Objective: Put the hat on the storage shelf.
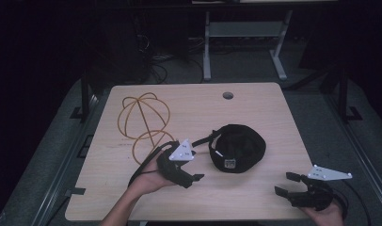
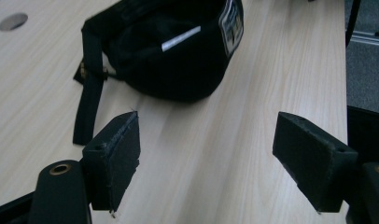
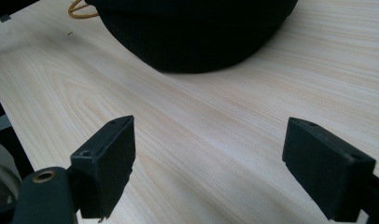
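**Holding both grippers spread near black cap, nothing gripped**

Sitting on wooden table (image 1: pixel 274 117), right of centre: black cap (image 1: pixel 238 147), upside down, inside facing up, white label strip and a square tag visible inside. Strap trailing off its left side toward left gripper (image 1: pixel 191 170).
Left gripper: held in left hand (image 1: pixel 147 181) above table, just left of cap, grey three-cornered plate on top. Jaws wide apart, empty, not touching cap. Left gripper view: cap (image 2: pixel 173 51) ahead of the jaws, strap (image 2: pixel 87 93) lying flat on wood off the left jaw.
Right gripper (image 1: pixel 285 184): at front right corner of table, held in right hand (image 1: pixel 328 214), jaws pointing left. Also spread wide, empty. Right gripper view: cap (image 3: pixel 192 32) ahead, clear of both jaws, bare wood between.
Yellow wire frame (image 1: pixel 144 120), ball-shaped on a ring base, standing left of cap, well apart from it. Bit of same yellow wire (image 3: pixel 80 10) visible past cap in right gripper view.
Round hole (image 1: pixel 227 95) in table near far edge.
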Action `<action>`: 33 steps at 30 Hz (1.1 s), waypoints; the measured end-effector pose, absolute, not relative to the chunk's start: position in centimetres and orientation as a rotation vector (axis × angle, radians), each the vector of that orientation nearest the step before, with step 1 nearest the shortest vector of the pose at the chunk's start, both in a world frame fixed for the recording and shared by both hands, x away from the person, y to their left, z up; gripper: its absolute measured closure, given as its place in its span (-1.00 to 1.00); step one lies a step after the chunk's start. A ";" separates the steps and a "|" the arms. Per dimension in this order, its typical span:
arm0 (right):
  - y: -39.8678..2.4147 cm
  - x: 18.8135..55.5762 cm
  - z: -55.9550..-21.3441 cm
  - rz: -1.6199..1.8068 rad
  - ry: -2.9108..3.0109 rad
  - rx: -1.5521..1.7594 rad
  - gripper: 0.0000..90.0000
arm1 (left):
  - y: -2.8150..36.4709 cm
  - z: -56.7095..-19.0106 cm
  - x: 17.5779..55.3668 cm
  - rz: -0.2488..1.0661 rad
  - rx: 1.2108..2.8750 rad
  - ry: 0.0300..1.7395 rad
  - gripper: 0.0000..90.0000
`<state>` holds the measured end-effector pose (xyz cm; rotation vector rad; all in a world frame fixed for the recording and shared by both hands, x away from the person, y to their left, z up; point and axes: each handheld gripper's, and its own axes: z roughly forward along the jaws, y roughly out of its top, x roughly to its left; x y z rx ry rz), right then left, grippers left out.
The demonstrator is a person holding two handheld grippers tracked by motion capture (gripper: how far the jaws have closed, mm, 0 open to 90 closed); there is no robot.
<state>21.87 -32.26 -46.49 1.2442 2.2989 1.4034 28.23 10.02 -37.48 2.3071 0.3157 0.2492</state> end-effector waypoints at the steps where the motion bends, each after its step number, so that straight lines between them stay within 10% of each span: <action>1: -32.2 21.9 -46.5 1.404 2.300 1.237 -0.63 | 9.7 -37.3 28.3 0.251 2.308 0.307 -0.48; 33: -32.0 22.0 -46.7 1.429 2.322 1.209 -0.61 | 1.6 -36.9 31.6 0.182 2.455 0.099 -0.22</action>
